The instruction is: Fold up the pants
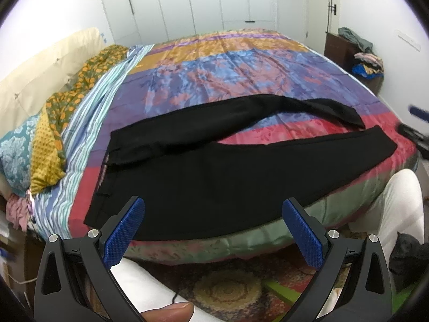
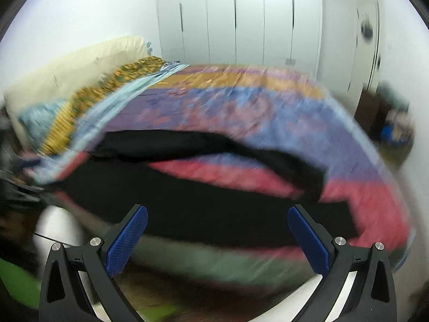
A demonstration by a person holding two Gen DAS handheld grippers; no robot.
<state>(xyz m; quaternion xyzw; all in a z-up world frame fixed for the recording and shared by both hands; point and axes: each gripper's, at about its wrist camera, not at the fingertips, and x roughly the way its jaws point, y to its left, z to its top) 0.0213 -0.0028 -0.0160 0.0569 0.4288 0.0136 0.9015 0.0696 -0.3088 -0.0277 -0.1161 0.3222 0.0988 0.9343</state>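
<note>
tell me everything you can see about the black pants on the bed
The black pants lie unfolded on the multicoloured bedspread, near its front edge. They look like plain matte woven fabric. The waistband, with belt loops, points left toward the pillows; the two legs run right, splayed apart in a V, the far one curving. Neither open gripper touches them.

Left tongs (image 1: 213, 214) gape wide, blue pads (image 1: 123, 230) apart and gripping nothing, a thumb (image 1: 171, 312) beneath. Right tongs (image 2: 217, 221) likewise gape empty, their view blurred.
</note>
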